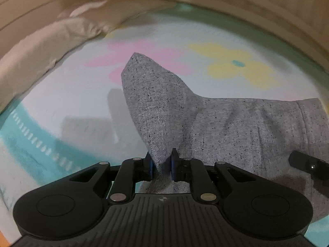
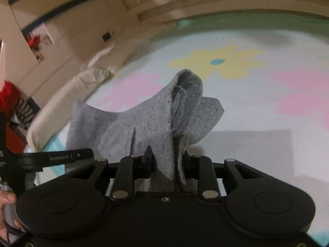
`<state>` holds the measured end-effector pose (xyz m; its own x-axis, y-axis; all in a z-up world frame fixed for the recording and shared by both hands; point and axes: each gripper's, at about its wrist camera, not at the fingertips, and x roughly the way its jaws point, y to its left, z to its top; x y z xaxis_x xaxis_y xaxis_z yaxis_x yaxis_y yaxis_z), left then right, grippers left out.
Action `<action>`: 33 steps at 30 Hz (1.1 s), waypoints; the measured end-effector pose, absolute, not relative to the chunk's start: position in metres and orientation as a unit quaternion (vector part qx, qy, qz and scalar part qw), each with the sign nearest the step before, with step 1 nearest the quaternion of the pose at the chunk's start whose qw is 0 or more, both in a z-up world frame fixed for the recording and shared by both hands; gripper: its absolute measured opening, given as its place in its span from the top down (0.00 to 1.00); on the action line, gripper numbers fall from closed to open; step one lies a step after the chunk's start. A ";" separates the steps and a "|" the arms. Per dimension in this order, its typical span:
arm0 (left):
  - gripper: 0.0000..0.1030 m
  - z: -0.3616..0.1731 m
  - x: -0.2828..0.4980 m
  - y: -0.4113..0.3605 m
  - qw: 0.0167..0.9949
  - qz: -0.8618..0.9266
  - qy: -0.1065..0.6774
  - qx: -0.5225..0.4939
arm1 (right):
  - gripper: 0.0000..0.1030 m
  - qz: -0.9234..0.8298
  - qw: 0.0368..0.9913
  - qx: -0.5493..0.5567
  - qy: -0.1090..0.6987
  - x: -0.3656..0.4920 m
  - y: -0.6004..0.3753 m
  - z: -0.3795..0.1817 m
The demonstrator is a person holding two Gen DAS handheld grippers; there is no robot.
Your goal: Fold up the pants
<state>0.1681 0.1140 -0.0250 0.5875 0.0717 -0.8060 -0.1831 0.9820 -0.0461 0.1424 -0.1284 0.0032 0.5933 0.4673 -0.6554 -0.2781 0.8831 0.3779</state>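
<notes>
Hanging pants (image 1: pixel 160 111) between both grippers.

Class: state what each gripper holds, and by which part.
Both grip the grey pants: left gripper pinches a plain fabric edge, right gripper a bunched, hemmed end.

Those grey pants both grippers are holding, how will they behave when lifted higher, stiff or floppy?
Probably floppy: the pants sag between the left gripper and right gripper, and a loose flap droops past the right pinch. Likely light, since thin pinches carry them. The knit looks grippy, so slipping seems unlikely.
</notes>
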 end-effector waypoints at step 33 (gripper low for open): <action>0.73 -0.049 0.092 0.101 0.868 0.128 0.479 0.017 | 0.76 0.156 0.878 -0.015 0.451 0.079 -0.111 -0.022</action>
